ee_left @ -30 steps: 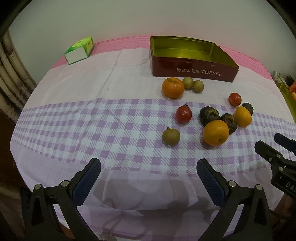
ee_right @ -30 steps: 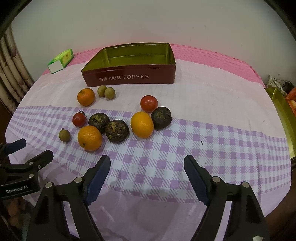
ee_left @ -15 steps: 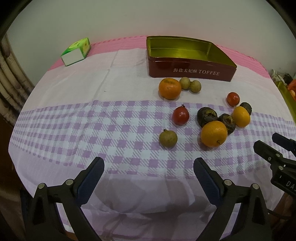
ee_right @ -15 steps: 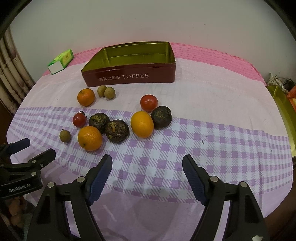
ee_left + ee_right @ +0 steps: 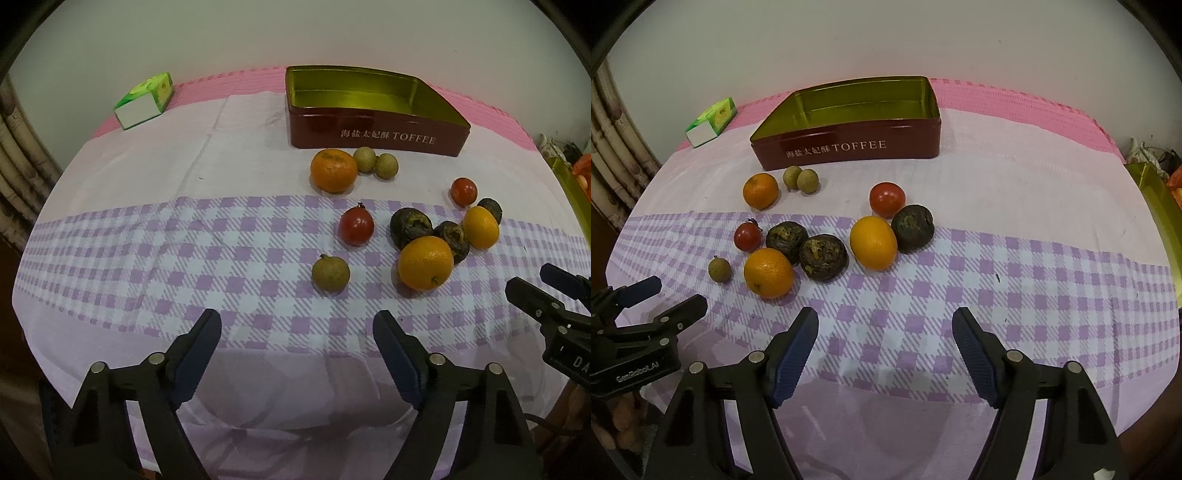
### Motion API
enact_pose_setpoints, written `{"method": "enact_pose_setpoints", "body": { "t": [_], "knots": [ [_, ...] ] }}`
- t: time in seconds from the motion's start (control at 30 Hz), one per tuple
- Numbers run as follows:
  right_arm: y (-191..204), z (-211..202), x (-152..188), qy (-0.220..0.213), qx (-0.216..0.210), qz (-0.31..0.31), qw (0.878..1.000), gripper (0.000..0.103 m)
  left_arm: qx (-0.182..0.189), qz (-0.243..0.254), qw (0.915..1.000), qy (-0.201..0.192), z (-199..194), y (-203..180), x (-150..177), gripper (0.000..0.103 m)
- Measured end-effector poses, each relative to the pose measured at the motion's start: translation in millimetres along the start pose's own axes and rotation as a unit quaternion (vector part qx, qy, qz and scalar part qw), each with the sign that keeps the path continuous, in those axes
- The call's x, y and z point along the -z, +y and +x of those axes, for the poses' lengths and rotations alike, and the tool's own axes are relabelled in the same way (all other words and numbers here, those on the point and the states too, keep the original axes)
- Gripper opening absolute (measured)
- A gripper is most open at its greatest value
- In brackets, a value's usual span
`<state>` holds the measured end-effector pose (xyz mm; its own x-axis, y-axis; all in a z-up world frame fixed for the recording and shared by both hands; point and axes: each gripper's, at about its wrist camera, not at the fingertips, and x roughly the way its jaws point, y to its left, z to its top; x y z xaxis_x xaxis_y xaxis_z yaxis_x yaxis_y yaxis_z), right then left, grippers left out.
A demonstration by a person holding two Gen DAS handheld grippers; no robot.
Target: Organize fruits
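A checked purple cloth (image 5: 147,258) covers the table beneath a pale wall; the fruits lie loose before the empty toffee tin (image 5: 849,147), so your sorting has yet to begin; your left gripper (image 5: 295,343) and right gripper (image 5: 884,341), jaws apart and just narrowing, hold nothing; next, reach for the nearest orange (image 5: 768,272).

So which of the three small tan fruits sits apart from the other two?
The stemmed one on the purple checks; the other pair touch beside the toffee tin.
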<state>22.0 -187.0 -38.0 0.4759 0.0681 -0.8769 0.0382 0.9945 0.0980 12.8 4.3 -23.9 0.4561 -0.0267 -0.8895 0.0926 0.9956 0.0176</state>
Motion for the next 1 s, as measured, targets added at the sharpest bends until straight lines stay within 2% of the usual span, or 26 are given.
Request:
{"method": "enact_pose_setpoints", "body": {
  "t": [0.27,0.43,1.0],
  "knots": [
    [-6,5,0,0.008,0.001,0.01,1.0,0.07,0.008,-0.005,0.9999,0.007,8,4,0,0.077],
    [-11,11,-2,0.017,0.002,0.017,1.0,0.064,0.015,-0.006,0.9998,0.014,18,6,-2,0.073],
    [-30,39,-16,0.039,0.012,0.034,0.999,0.057,0.04,0.003,0.999,0.017,52,3,-29,0.064]
  ]
}}
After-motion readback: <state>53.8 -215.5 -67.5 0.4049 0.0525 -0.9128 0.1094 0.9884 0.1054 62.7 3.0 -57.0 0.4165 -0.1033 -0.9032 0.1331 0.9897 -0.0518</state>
